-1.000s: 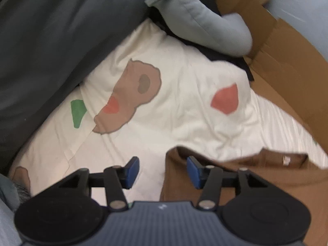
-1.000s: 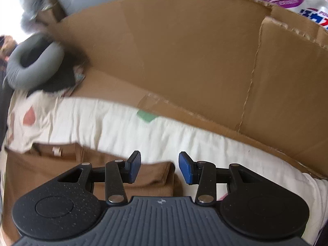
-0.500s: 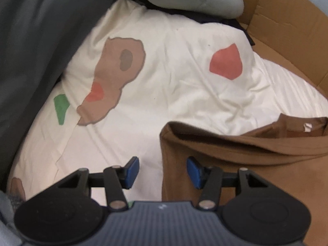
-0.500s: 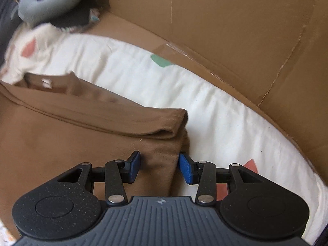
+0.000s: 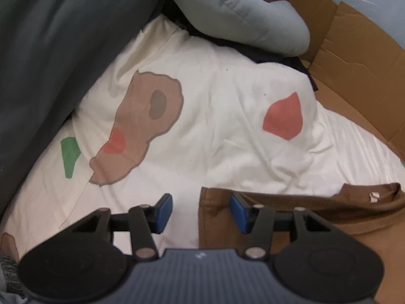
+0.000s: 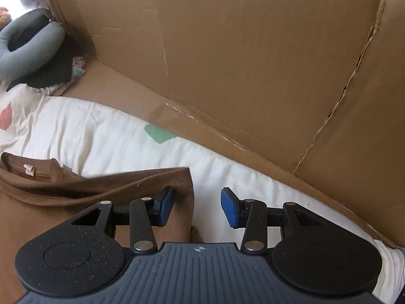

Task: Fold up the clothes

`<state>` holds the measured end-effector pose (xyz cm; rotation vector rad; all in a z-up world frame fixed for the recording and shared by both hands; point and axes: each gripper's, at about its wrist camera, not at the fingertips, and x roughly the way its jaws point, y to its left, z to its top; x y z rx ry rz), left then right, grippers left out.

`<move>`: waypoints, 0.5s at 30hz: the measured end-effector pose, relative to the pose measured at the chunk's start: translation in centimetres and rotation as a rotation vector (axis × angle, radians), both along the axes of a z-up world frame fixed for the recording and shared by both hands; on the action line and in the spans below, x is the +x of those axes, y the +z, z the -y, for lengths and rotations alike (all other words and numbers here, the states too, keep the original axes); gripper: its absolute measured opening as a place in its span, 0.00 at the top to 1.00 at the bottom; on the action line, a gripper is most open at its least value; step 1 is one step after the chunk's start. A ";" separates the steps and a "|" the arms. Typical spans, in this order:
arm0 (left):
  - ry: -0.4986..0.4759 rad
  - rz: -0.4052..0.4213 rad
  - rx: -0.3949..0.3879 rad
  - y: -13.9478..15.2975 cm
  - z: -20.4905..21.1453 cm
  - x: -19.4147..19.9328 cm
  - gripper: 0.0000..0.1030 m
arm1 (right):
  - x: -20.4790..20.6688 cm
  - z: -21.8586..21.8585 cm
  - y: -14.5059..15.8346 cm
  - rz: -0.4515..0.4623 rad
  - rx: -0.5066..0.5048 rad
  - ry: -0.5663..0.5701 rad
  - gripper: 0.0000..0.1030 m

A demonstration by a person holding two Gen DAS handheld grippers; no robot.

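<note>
A brown T-shirt [image 5: 379,250] lies flat on a white bed sheet [image 5: 215,131], collar with a small label toward the far side. My left gripper [image 5: 201,211] hovers open over the shirt's left top corner, one pad above the sheet and the other above the cloth. In the right wrist view the same shirt [image 6: 63,202] ends in a folded corner. My right gripper [image 6: 197,207] stands open astride that right edge, its left pad over the cloth and its right pad over the sheet [image 6: 101,136]. Neither pair of pads presses on anything.
A grey neck pillow [image 5: 240,17] lies on dark clothes at the bed's far end. A dark grey cover [image 5: 50,50] rises along the left. Tall cardboard [image 6: 240,63] walls the bed's right side. The sheet bears brown, red and green patches.
Both grippers have sunk closer to the shirt's top corners, and both views have swung about. The shirt's right corner now lies between the right fingers. Jaw widths look unchanged.
</note>
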<state>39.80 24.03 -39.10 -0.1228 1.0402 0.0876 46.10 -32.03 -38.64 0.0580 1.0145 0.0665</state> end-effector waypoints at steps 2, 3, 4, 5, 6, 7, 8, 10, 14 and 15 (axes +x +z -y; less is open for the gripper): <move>-0.018 -0.012 -0.007 -0.4 0.1 -0.1 0.49 | -0.1 0.1 -0.3 -0.017 0.021 0.018 0.53; -0.026 -0.017 -0.011 -0.6 0.1 -0.1 0.50 | -0.2 0.1 -0.5 -0.030 0.038 0.030 0.53; -0.033 -0.021 -0.016 -0.8 0.1 -0.1 0.50 | -0.2 0.1 -0.9 -0.042 0.054 0.043 0.53; -0.040 -0.025 -0.019 -1.0 0.2 -0.1 0.51 | -0.2 0.0 -1.1 -0.050 0.059 0.053 0.53; -0.041 -0.023 -0.020 -1.1 0.2 -0.1 0.52 | -0.2 -0.2 -1.3 -0.054 0.062 0.062 0.53; -0.042 -0.020 -0.020 -1.2 0.2 -0.1 0.55 | -0.2 -0.3 -1.5 -0.056 0.069 0.064 0.53; -0.043 -0.018 -0.021 -1.4 0.3 0.0 0.55 | -0.2 -0.6 -1.7 -0.056 0.076 0.059 0.53; -0.044 -0.013 -0.022 -1.7 0.4 0.0 0.55 | 0.1 -0.9 -2.1 -0.050 0.098 0.039 0.53; -0.042 0.010 -0.039 -1.5 0.3 0.2 0.63 | 1.2 -0.8 -2.7 -0.044 0.130 -0.019 0.56; -0.043 0.014 -0.042 -1.5 0.3 0.3 0.64 | 1.5 -0.7 -2.8 -0.045 0.133 -0.032 0.64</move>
